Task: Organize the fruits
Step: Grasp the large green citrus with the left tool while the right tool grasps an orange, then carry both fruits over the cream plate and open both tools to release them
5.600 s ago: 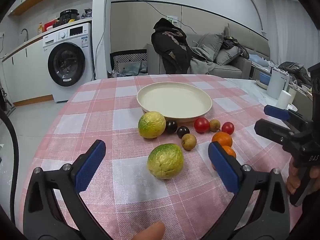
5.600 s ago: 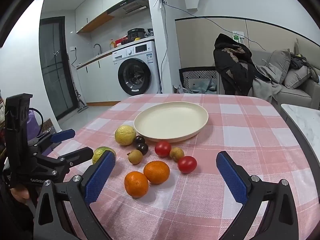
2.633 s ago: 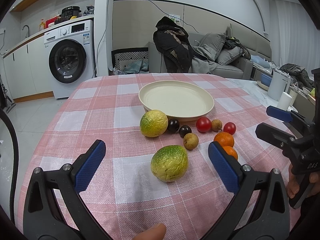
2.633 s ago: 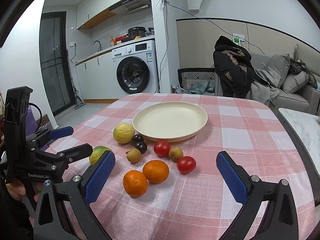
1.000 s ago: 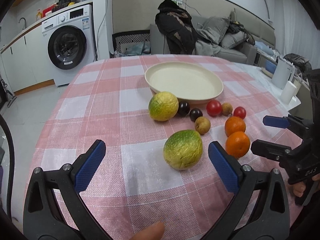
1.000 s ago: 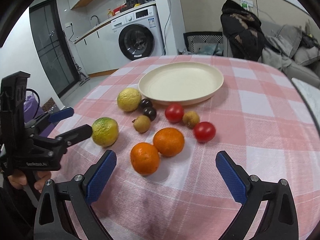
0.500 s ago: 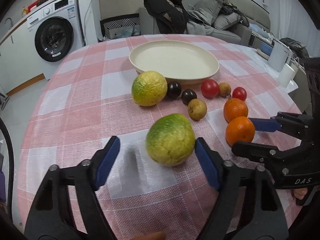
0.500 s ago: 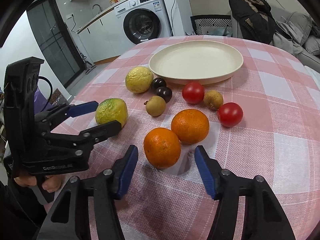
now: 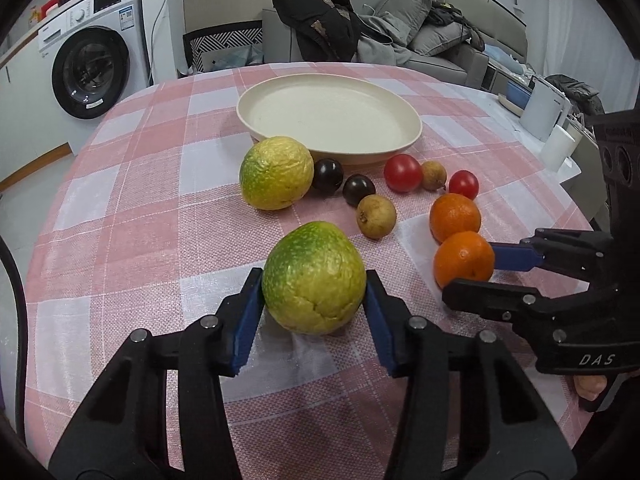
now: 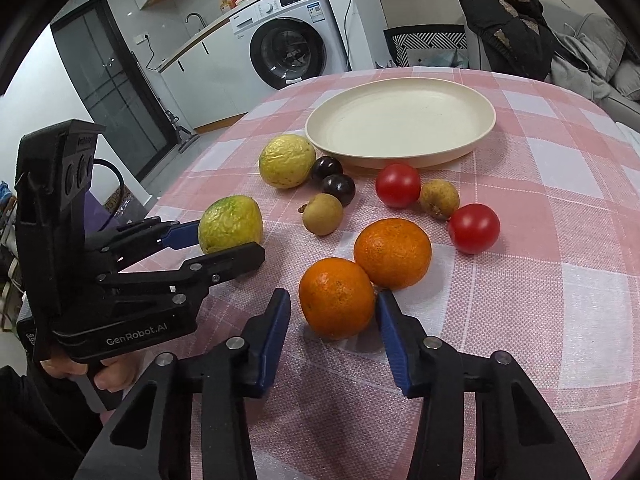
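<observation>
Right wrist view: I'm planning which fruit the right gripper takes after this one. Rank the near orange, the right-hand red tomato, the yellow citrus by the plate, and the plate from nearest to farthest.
From the right gripper:
1. Near orange, between its open fingers.
2. Red tomato, ahead right.
3. Yellow citrus, ahead left.
4. Plate, at the back.

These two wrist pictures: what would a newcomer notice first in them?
Probably the left hand-held gripper, its blue pads on both sides of a big green-yellow fruit on the pink checked cloth. Next, the right hand-held gripper straddles the nearer orange. Behind the fruits lies an empty cream plate.
</observation>
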Motion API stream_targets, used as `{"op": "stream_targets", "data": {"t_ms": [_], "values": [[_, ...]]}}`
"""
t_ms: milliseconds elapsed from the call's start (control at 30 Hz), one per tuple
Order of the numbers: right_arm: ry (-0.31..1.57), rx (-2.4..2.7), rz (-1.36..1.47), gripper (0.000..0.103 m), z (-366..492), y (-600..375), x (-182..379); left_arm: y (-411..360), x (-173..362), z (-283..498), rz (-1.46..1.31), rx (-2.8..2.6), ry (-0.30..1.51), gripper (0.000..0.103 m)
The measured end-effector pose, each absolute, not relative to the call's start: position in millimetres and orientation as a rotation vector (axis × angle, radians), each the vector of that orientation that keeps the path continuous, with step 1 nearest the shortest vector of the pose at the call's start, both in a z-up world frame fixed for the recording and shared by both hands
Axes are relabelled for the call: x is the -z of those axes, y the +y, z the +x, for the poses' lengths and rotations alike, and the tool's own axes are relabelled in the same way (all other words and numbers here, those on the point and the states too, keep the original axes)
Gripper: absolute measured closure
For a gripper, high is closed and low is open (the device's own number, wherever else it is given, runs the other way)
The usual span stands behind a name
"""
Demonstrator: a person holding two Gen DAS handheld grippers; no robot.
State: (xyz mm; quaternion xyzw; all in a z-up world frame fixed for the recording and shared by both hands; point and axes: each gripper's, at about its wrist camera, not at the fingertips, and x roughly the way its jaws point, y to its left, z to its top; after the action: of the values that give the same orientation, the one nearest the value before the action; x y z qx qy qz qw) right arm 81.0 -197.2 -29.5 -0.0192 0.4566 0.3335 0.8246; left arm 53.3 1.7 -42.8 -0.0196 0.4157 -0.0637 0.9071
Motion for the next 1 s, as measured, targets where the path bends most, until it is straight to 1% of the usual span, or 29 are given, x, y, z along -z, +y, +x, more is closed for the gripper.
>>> {"op": "stream_targets", "data": {"t_ms": [33,167,400,633,1000], "values": [[0.969,-0.705,-0.043,0.065,80.7,-196.7,29.5,2.4,42.5,52.5,-0.044,0.132,0.855,0.057],[0.975,-0.71,-0.043,0.067,78.8,-197.2,29.9,5.4,39.2,48.3,-0.056,0.133,0.84,0.057],[0.933,-0.736,-0.044,0.067,64.1,-201.0,20.7,6.6,28.4,40.1,-0.058,0.142,0.791,0.057],[0.848,-0.718,-0.031,0.067,59.1,-210.9,3.5,6.7,18.1,35.0,-0.062,0.148,0.751,0.057],[0.789,-0.637,-0.014,0.067,93.1,-221.5,-14.4,-1.1,-3.6,49.6,-0.06,0.16,0.702,0.057]]}}
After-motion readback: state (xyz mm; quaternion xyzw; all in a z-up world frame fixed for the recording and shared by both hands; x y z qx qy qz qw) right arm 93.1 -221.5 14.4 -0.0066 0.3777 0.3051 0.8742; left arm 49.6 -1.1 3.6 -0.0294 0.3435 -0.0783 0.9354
